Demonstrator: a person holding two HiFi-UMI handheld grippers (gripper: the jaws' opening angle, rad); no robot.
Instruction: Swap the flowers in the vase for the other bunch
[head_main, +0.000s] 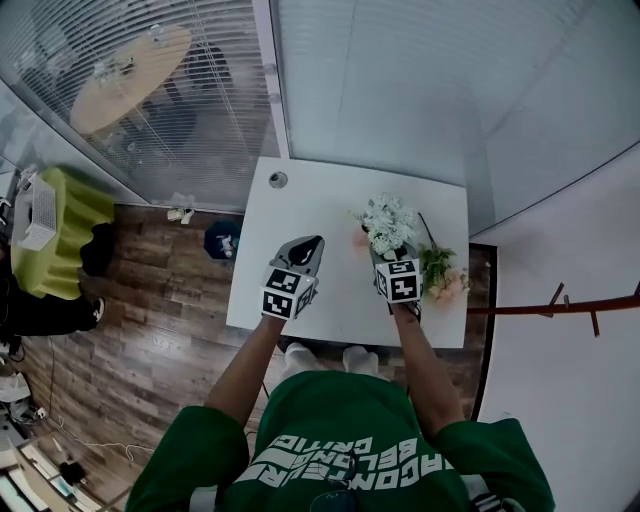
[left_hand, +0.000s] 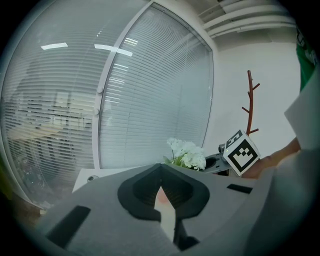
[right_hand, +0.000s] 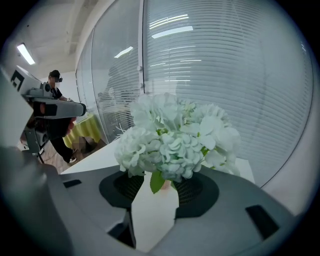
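A bunch of white flowers (head_main: 389, 222) (right_hand: 172, 137) stands in a small pink vase (head_main: 359, 240) at the middle right of the white table (head_main: 300, 190). A second bunch, pink and green (head_main: 443, 275), lies on the table's right side. My right gripper (head_main: 383, 256) (right_hand: 157, 182) is open, its tips just short of the white bunch, with a leaf and a bit of the vase showing in the gap. My left gripper (head_main: 314, 242) (left_hand: 161, 192) is shut and empty, hovering left of the vase. From it I see the white flowers (left_hand: 187, 153) ahead to the right.
A round cable hole (head_main: 278, 180) sits near the table's far left corner. Glass walls with blinds close off the far side. A blue bin (head_main: 222, 238) stands on the floor to the left, a coat rack (head_main: 560, 300) to the right. A person (right_hand: 55, 80) stands beyond the glass.
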